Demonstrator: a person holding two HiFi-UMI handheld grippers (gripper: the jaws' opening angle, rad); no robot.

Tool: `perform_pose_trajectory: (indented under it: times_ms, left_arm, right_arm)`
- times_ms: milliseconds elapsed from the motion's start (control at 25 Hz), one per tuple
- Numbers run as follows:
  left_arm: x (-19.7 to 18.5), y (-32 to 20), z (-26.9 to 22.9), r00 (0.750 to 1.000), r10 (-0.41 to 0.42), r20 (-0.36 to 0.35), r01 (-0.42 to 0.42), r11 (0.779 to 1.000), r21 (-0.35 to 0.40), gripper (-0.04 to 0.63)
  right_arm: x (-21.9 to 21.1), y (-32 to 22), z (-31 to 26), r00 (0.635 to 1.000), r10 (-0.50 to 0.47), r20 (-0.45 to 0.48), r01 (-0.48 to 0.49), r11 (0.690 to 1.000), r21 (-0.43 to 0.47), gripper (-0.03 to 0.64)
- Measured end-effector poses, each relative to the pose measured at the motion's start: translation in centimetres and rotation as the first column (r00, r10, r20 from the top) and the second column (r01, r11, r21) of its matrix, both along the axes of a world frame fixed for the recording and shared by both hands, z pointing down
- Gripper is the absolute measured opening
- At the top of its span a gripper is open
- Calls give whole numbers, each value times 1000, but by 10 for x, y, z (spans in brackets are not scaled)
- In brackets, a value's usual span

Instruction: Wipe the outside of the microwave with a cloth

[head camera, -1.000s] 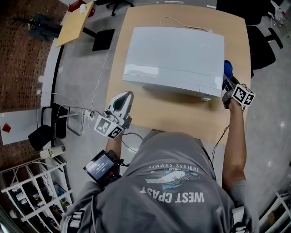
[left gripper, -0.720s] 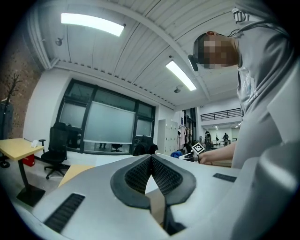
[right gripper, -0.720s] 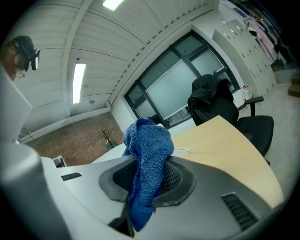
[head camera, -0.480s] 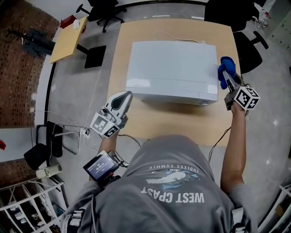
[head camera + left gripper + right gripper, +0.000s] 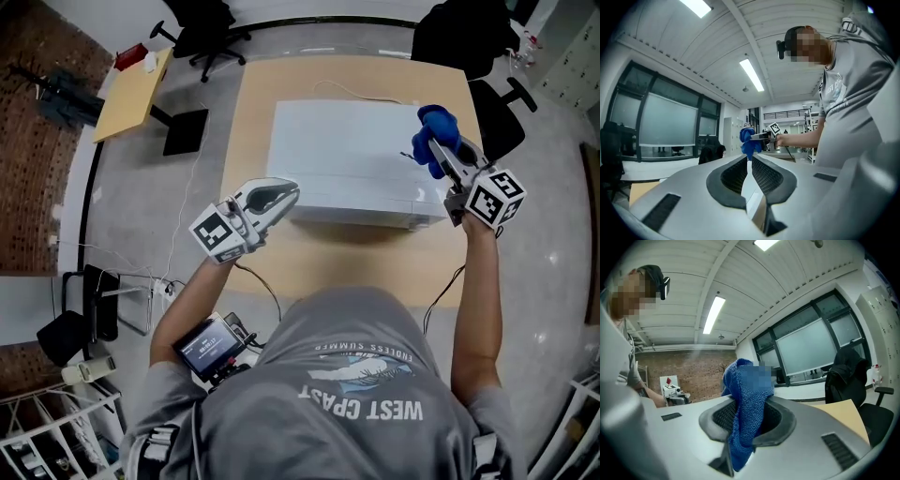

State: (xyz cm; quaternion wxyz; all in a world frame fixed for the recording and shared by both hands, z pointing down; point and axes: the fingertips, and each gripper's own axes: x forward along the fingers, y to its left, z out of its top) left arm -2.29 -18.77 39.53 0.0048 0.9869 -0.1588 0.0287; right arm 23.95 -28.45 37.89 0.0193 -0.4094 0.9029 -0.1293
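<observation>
A white microwave point(image 5: 352, 164) stands on a wooden table point(image 5: 251, 103), seen from above in the head view. My right gripper point(image 5: 439, 155) hangs over its top right corner, shut on a blue cloth point(image 5: 433, 131). In the right gripper view the blue cloth point(image 5: 747, 404) bunches up between the jaws and droops below them. My left gripper point(image 5: 284, 194) is shut and holds nothing, level, by the microwave's front left corner. In the left gripper view the jaws meet at the tips point(image 5: 750, 157), and the blue cloth point(image 5: 747, 141) shows beyond them.
A thin cable point(image 5: 361, 94) lies on the table behind the microwave. Black office chairs point(image 5: 202, 23) point(image 5: 464, 37) stand at the far side. A small wooden desk point(image 5: 131, 89) is at the left. A screen device point(image 5: 211, 347) hangs at the person's waist.
The right gripper rose with the cloth from the microwave's right side to above its top right corner. The left gripper rose and moved right toward the front left corner, still shut.
</observation>
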Motion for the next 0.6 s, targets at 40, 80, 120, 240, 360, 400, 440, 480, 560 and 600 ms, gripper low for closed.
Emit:
perform_pose_trajectory:
  times_ms: [40, 80, 120, 240, 360, 400, 440, 480, 560, 600]
  left_arm:
    - [2, -4, -4, 1000, 16, -2, -16, 1000, 4, 25]
    - [3, -8, -8, 1000, 27, -6, -27, 1000, 8, 25]
    - [4, -12, -12, 999, 36, -12, -35, 999, 12, 25]
    - [6, -23, -22, 998, 54, -39, -54, 998, 15, 41]
    - [7, -34, -28, 995, 68, -70, -68, 998, -3, 150]
    - [7, -38, -30, 994, 71, -80, -72, 997, -8, 167]
    - [8, -42, -31, 993, 75, -90, -76, 997, -14, 179]
    - [9, -45, -32, 992, 79, -99, -81, 997, -19, 190]
    - [11, -52, -32, 990, 88, -114, -92, 995, -26, 216]
    - [12, -54, -31, 988, 95, -120, -99, 995, -27, 230]
  right_arm:
    - [-13, 1, -5, 1000, -24, -8, 24, 1000, 5, 89]
    - [-26, 1, -9, 999, -48, -16, 48, 999, 8, 89]
    - [-39, 2, -12, 997, -72, -23, 72, 997, 11, 89]
    - [-79, 4, -20, 988, -145, -45, 146, 989, 16, 89]
    - [-118, 7, -27, 974, -217, -57, 218, 976, 14, 89]
    - [-131, 8, -29, 969, -241, -58, 242, 970, 10, 89]
    - [-143, 8, -32, 963, -264, -58, 264, 964, 5, 89]
    - [-154, 8, -34, 956, -287, -55, 287, 958, -1, 89]
    - [-176, 10, -37, 943, -332, -42, 331, 943, -14, 90]
    - [-186, 11, -38, 935, -352, -34, 352, 936, -20, 89]
